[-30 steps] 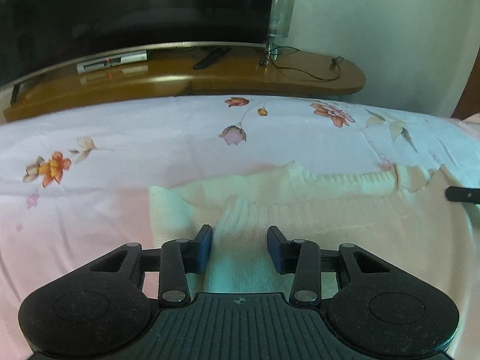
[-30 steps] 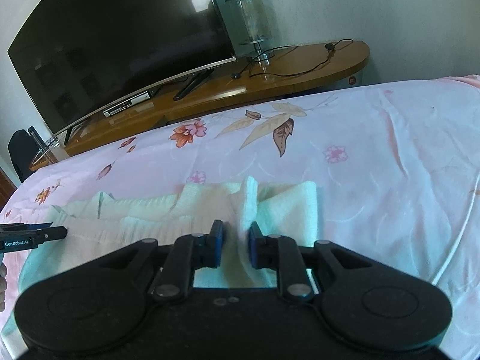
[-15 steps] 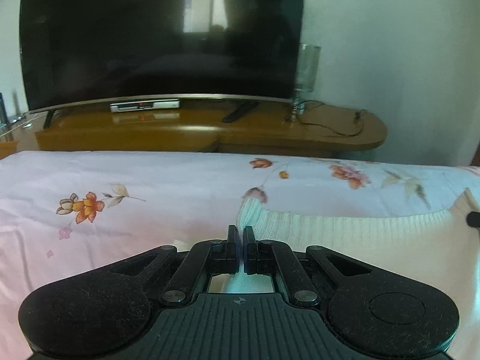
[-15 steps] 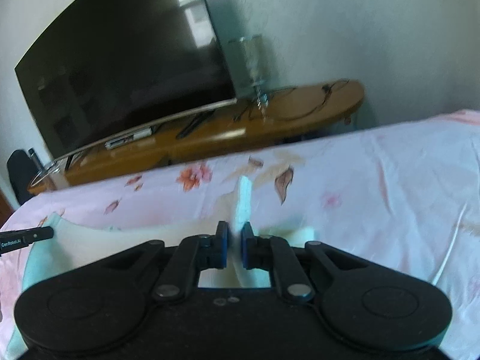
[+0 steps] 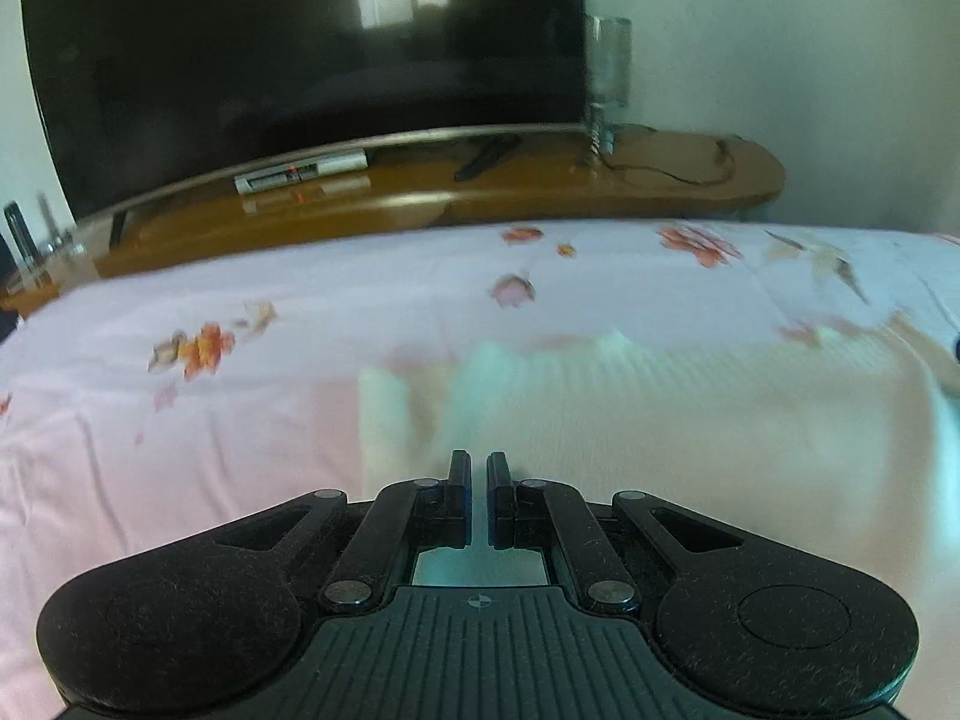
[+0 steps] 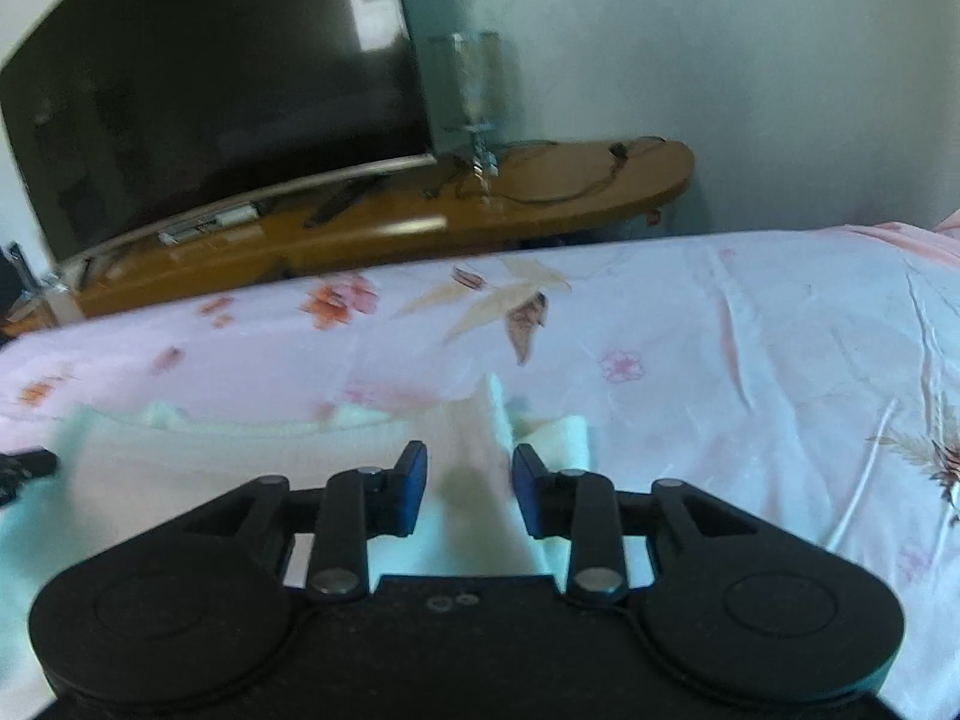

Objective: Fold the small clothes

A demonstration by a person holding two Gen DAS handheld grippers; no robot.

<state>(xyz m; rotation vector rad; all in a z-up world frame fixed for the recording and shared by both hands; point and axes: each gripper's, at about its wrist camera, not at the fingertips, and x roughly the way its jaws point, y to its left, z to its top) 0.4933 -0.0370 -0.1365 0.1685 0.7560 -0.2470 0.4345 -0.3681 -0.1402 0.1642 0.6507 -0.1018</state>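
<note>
The left gripper (image 5: pixel 478 483) has its jaws drawn almost together, a thin slit left between them; motion blur makes it impossible to tell whether any cloth is pinched there. The cream knitted garment (image 5: pixel 630 414) spreads directly under and ahead of those jaws, its left edge just left of them and its right part running toward the right border of the view, where it is cut off. Its knit texture is smeared and pale.

The right gripper (image 6: pixel 470 483) has its jaws released, spread wide. A raised ridge of the garment (image 6: pixel 474 468) stands in the gap between them without visibly touching either blue pad; a folded bit lies just right of the right jaw. The rest extends left, where the tip of the other gripper pokes in at the picture's edge.

The garment lies on the bed (image 6: pixel 750 324), on a pink flowered sheet, on the near part, well short of the far edge. Beyond that edge stand a wooden TV stand (image 5: pixel 540 192) and a dark television (image 5: pixel 300 60), both blurred.
</note>
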